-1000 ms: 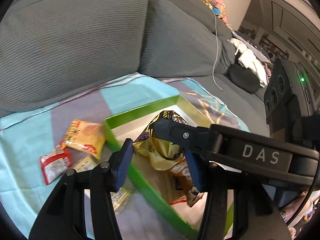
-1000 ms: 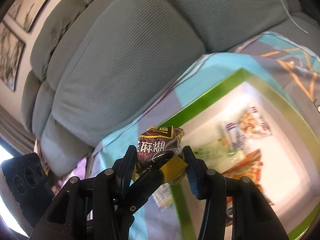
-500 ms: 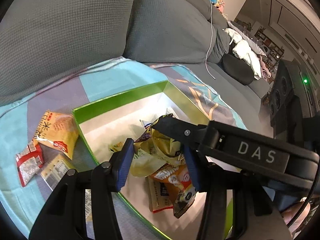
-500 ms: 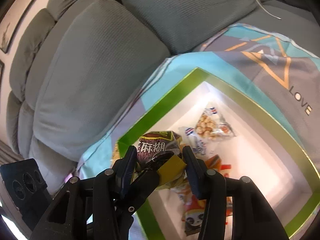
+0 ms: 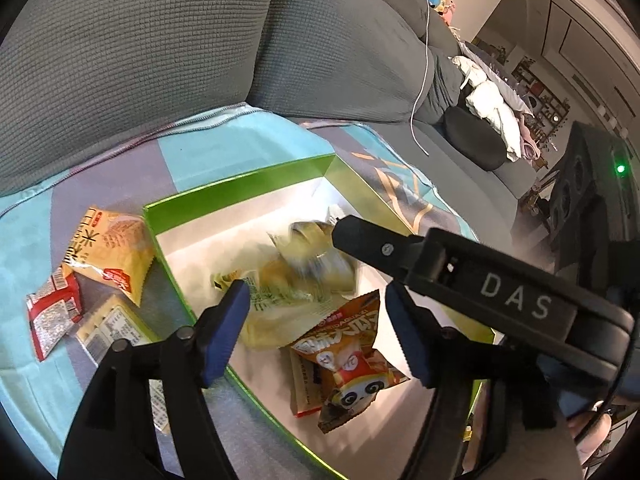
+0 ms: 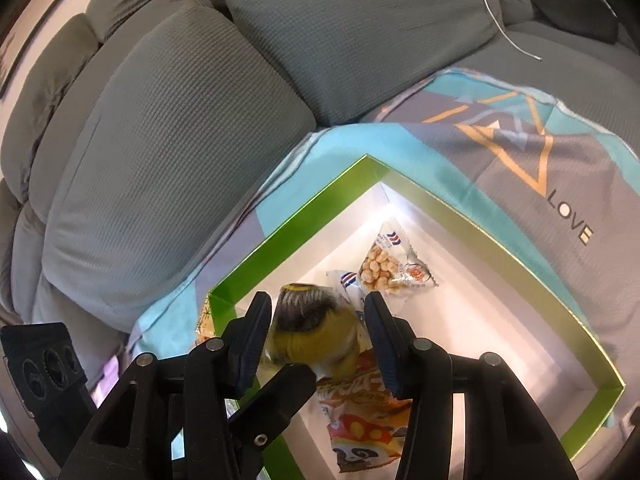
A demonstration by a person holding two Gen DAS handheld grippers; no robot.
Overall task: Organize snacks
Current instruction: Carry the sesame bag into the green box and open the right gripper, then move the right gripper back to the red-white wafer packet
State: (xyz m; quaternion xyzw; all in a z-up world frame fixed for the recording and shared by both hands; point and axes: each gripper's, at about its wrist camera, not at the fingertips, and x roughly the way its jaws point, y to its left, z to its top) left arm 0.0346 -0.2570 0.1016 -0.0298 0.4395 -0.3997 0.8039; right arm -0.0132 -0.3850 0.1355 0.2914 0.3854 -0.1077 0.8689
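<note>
- Right gripper (image 6: pixel 316 338) sits over the green box (image 6: pixel 472 216), jaws spread, and the blurry dark-and-yellow packet (image 6: pixel 308 330) between them looks let go.
- Left gripper (image 5: pixel 318 326) is wide open too, gripping nothing.
- Three packets (image 5: pixel 108 254) lie outside on the cloth (image 5: pixel 224 148).
</note>
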